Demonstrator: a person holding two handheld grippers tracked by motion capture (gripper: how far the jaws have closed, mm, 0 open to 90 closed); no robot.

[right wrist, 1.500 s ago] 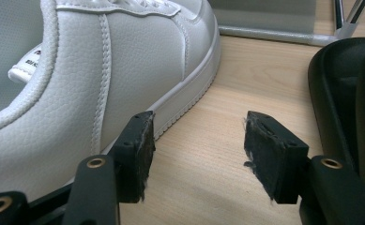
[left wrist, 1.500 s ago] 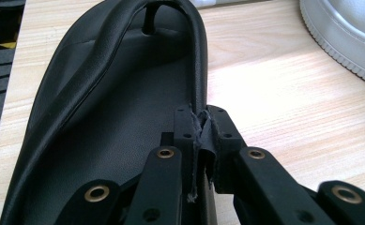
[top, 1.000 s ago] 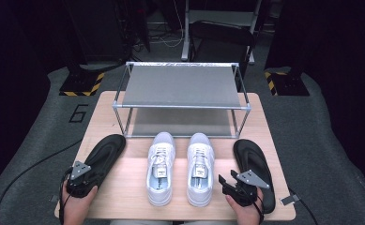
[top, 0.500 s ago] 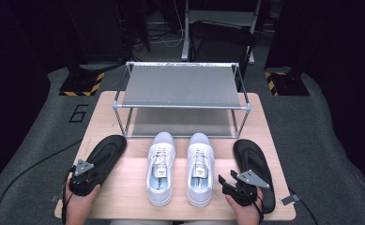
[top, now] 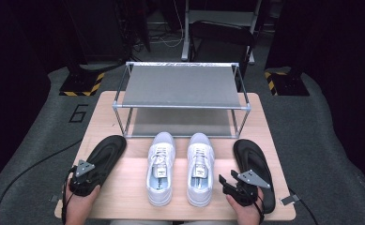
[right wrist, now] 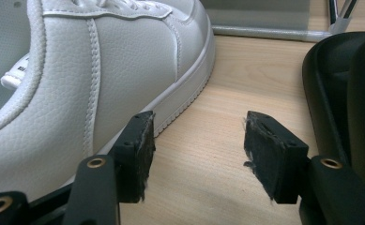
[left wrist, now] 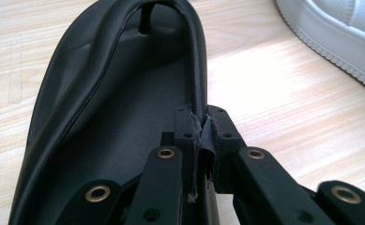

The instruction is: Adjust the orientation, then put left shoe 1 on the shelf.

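Observation:
A black flip-flop lies at the left of the wooden table. My left gripper sits over its heel end. In the left gripper view that gripper is shut on the flip-flop's strap, which is pinched between the pads above the footbed; the jaws have just closed a little tighter on it. Two white sneakers stand side by side in the middle. My right gripper is open, its jaws low over bare wood between the right sneaker and the second black flip-flop.
A metal-framed shoe rack with two grey shelves stands at the back of the table, just beyond the shoes' toes. The right flip-flop lies near the table's right edge. Cables trail from both grippers over the front edge.

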